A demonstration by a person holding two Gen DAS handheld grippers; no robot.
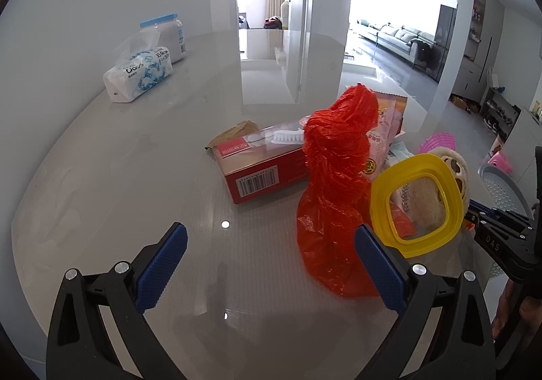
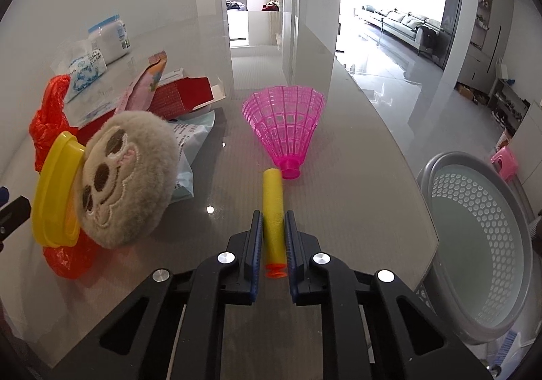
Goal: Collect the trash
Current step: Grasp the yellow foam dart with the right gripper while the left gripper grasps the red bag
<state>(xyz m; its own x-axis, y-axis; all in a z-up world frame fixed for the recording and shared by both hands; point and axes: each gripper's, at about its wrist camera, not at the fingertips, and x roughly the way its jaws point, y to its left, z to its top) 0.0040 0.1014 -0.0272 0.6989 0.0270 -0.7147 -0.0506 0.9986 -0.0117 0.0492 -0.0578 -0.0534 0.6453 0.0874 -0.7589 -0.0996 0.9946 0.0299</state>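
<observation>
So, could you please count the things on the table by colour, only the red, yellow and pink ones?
Red: 2, the red plastic bag and the red carton.
Yellow: 2, the yellow square frame and the yellow foam dart, on which the right hand-held gripper is shut.
Pink: 1, the pink plastic shuttlecock.
Total: 5.

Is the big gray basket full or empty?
Empty. The gray basket beside the table shows only its bare holed wall and pale bottom in the right wrist view.
</observation>
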